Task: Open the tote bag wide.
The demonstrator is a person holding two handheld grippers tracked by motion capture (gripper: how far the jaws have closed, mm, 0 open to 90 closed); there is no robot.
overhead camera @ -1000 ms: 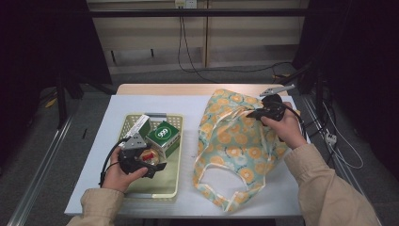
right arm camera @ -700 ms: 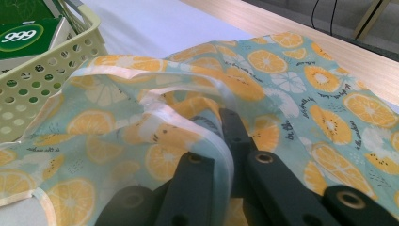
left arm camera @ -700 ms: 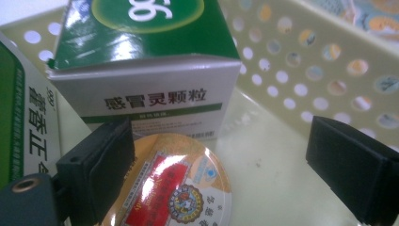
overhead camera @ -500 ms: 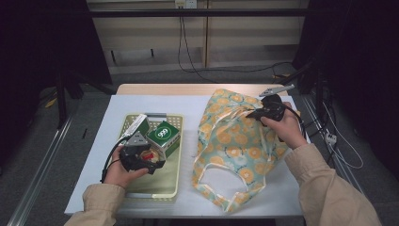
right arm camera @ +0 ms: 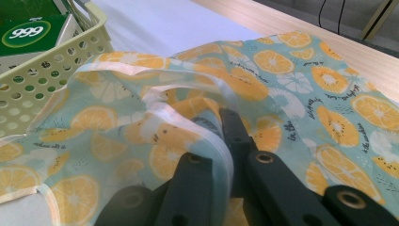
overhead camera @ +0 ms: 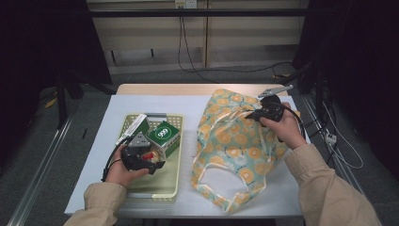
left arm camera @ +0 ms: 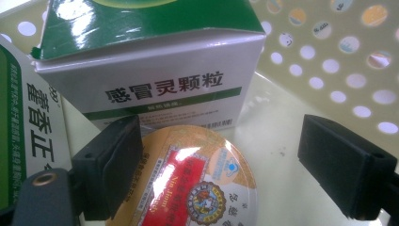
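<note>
The step in hand is judged to be the pick-up of a round tin [left arm camera: 188, 183] from the basket [overhead camera: 165, 188], for packing into the bag [overhead camera: 235, 155].

The tin lies flat on the basket floor, just beside a green and white box [left arm camera: 155, 61], near the person's side of the bench [overhead camera: 155, 106]. The left tool [overhead camera: 149, 162] is held over it with its jaws spread; they have just been closing a little, with the tin between them, but no pinch is made yet. In the left gripper view one jaw overlaps the tin's rim, while the other stands well apart from it.

For a clean grasp, the tool should be centred, so that both pads meet the tin's rim at opposite points. The jaws should be lowered well down the tin's side, since a shallow lid edge could slip out. Care is needed that the box is not caught by the near jaw.

The right tool [right arm camera: 225, 141] is pressed together on the bag's pale hem, by which the mouth is held up. That hold should be kept steady and high, so the opening is ready.
</note>
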